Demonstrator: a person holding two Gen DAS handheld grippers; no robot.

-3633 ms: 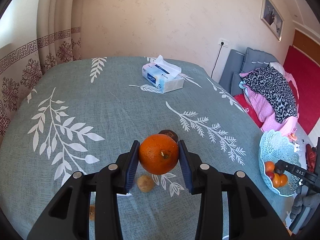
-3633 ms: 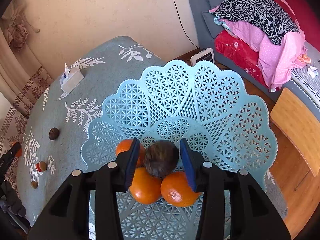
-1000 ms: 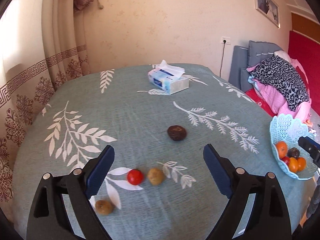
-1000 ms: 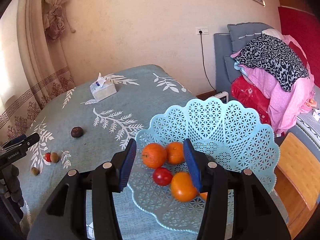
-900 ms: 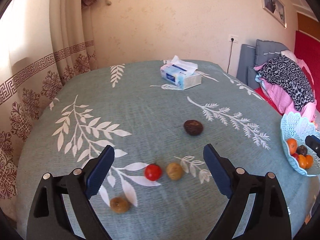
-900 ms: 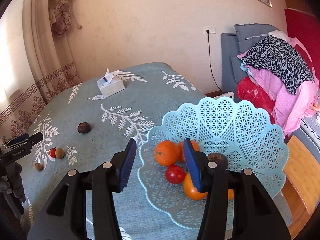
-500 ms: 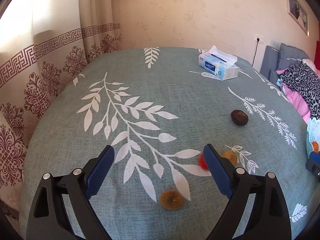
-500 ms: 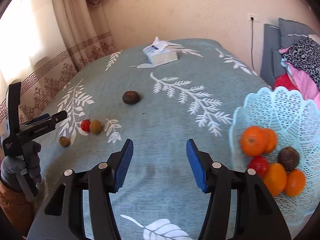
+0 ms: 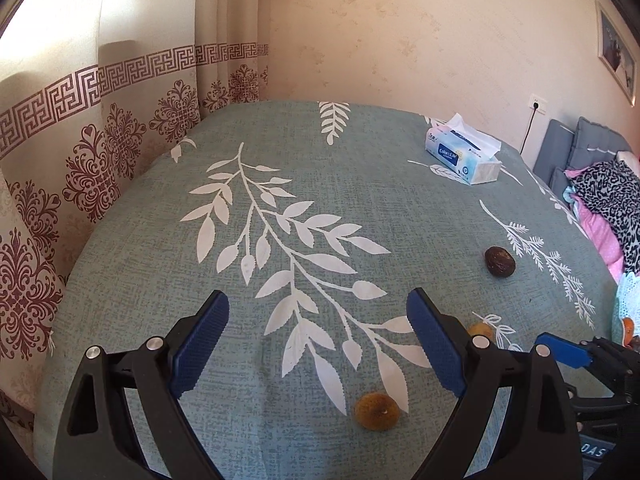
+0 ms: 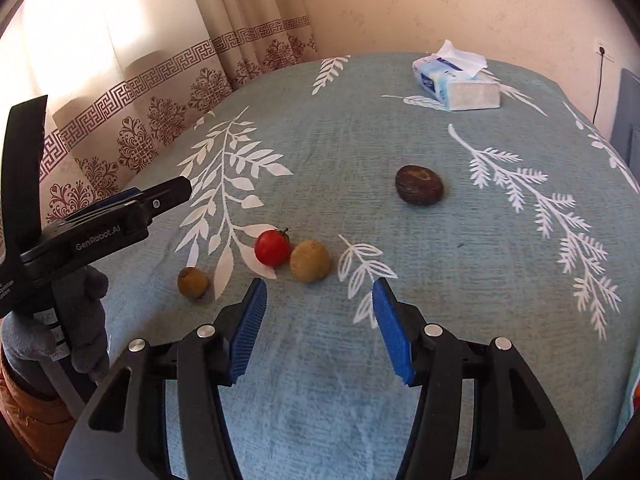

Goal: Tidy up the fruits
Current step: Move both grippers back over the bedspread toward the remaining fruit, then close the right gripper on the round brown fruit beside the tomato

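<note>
Both tools have swung away from the basket; left tool (image 9: 316, 344) and right tool (image 10: 318, 330) gape empty. Tomato (image 10: 272, 247) sits near-left on the tabletop (image 10: 480, 280), soft and slippery, so pinch its sides gently.

**A:** Where is each camera looking from?

**B:** The left wrist view is looking forward and down between the spread fingers of the left gripper (image 9: 318, 344), close above the tablecloth (image 9: 360, 208), facing the curtain (image 9: 120, 120) and wall. The right wrist view is looking likewise past the right gripper (image 10: 318, 328), angled toward the curtain.

**A:** What are both views sharing?

**B:** Both are showing the dark fruit (image 9: 500, 262) ahead, the tissue box (image 9: 464, 156) farther beyond, and each other's gripper at the frame edge.
</note>
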